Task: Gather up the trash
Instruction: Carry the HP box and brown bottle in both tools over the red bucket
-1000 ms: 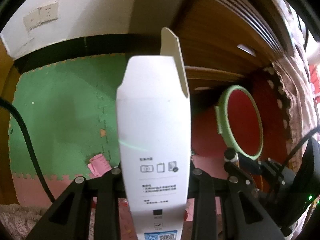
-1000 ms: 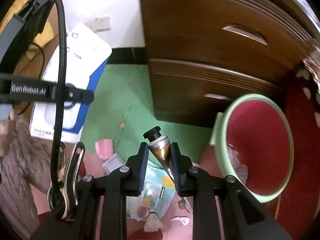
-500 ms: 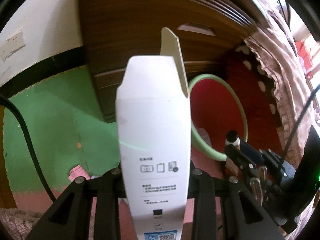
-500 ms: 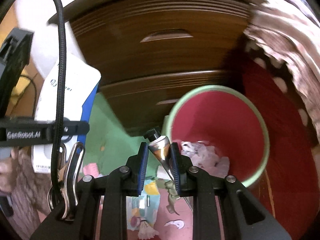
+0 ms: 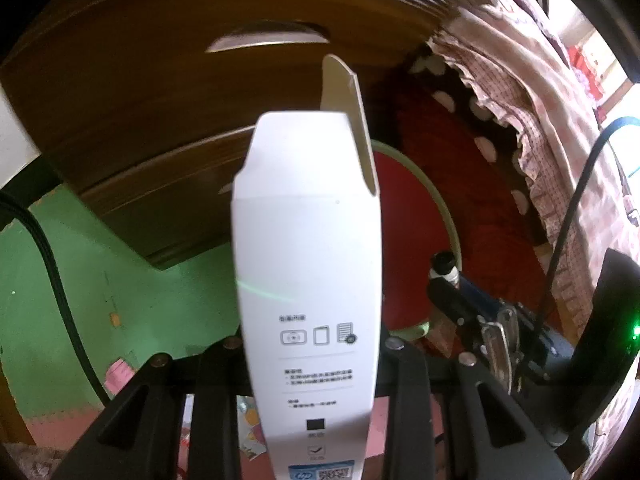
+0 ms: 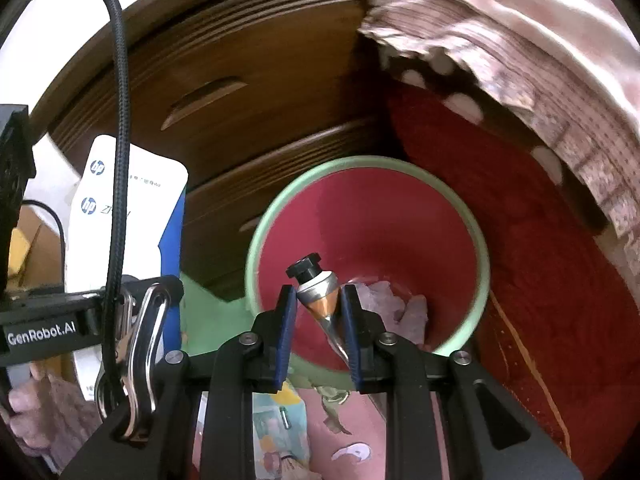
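My left gripper (image 5: pixel 310 354) is shut on a tall white printed box (image 5: pixel 308 272) with its top flap open; the box hides much of the left wrist view. Behind it to the right shows part of the red bin with a pale green rim (image 5: pixel 444 216). In the right wrist view my right gripper (image 6: pixel 318 320) is shut on a squeezed metallic tube (image 6: pixel 316 294) with a black cap, held in front of the bin's mouth (image 6: pixel 360 162). Crumpled tissue (image 6: pixel 394 304) lies inside the bin. The white box (image 6: pixel 124 208) stands to the left of the bin in this view.
A dark wooden dresser (image 6: pixel 240 80) with drawers stands right behind the bin. A patterned bed skirt (image 6: pixel 520 60) hangs at the right over red carpet. A colourful wrapper (image 6: pixel 276 432) and scraps lie on the pink mat; pink paper (image 5: pixel 118 376) lies on the green mat.
Both grippers have swung right toward the bin, still holding the box and the tube. The bin's mouth has come to the centre of the right wrist view, behind the tube.
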Action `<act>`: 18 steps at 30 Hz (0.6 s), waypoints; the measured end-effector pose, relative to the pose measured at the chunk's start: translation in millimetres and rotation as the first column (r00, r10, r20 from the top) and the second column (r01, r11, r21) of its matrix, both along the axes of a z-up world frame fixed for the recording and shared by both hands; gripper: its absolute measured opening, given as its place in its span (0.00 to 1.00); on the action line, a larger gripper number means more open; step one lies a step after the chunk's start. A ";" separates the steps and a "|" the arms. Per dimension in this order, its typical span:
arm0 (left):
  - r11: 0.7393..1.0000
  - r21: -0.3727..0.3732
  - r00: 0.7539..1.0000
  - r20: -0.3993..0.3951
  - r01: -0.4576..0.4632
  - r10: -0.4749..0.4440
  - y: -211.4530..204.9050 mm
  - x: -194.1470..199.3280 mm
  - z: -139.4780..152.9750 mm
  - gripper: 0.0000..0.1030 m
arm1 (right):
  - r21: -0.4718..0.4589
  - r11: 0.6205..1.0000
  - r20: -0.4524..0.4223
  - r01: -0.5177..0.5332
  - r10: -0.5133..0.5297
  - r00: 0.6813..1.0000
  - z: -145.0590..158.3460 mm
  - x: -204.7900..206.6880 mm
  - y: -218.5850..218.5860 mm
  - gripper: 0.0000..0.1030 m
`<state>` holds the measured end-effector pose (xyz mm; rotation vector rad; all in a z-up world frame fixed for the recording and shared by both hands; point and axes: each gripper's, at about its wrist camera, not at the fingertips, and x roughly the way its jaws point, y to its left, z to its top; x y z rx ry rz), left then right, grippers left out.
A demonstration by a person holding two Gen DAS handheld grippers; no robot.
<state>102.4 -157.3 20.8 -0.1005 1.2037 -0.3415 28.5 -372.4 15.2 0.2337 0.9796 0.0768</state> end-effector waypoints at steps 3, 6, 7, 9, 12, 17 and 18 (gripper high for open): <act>1.000 -0.004 1.000 0.000 0.021 -0.021 -15.9 6.6 -3.9 0.32 | 0.005 1.000 -0.003 0.027 -0.027 1.000 -4.0 3.3 -6.4 0.23; 0.999 -0.010 0.999 0.004 0.037 -0.037 -33.2 14.2 -7.4 0.32 | 0.004 0.998 -0.009 0.067 -0.067 0.998 -5.2 2.6 -12.9 0.23; 0.999 -0.005 0.999 0.010 0.039 -0.039 -38.4 16.7 -8.8 0.32 | 0.011 0.997 -0.011 0.082 -0.082 0.997 -5.3 1.8 -15.8 0.23; 0.999 -0.015 0.999 0.008 0.045 -0.045 -44.6 20.8 -11.5 0.32 | 0.032 0.993 -0.013 0.110 -0.109 0.994 -7.0 1.5 -22.7 0.23; 0.998 -0.033 0.999 0.004 0.047 -0.047 -53.1 28.0 -16.7 0.32 | 0.041 0.989 -0.005 0.139 -0.139 0.990 -6.5 -0.5 -30.9 0.23; 0.998 -0.030 0.998 -0.012 0.055 -0.055 -64.4 39.5 -29.7 0.32 | 0.051 0.985 -0.011 0.163 -0.163 0.987 -4.7 -9.7 -36.5 0.23; 0.998 -0.034 0.998 -0.017 0.054 -0.055 -64.8 39.9 -31.7 0.32 | 0.052 0.985 -0.012 0.167 -0.167 0.986 -5.3 -10.3 -37.6 0.23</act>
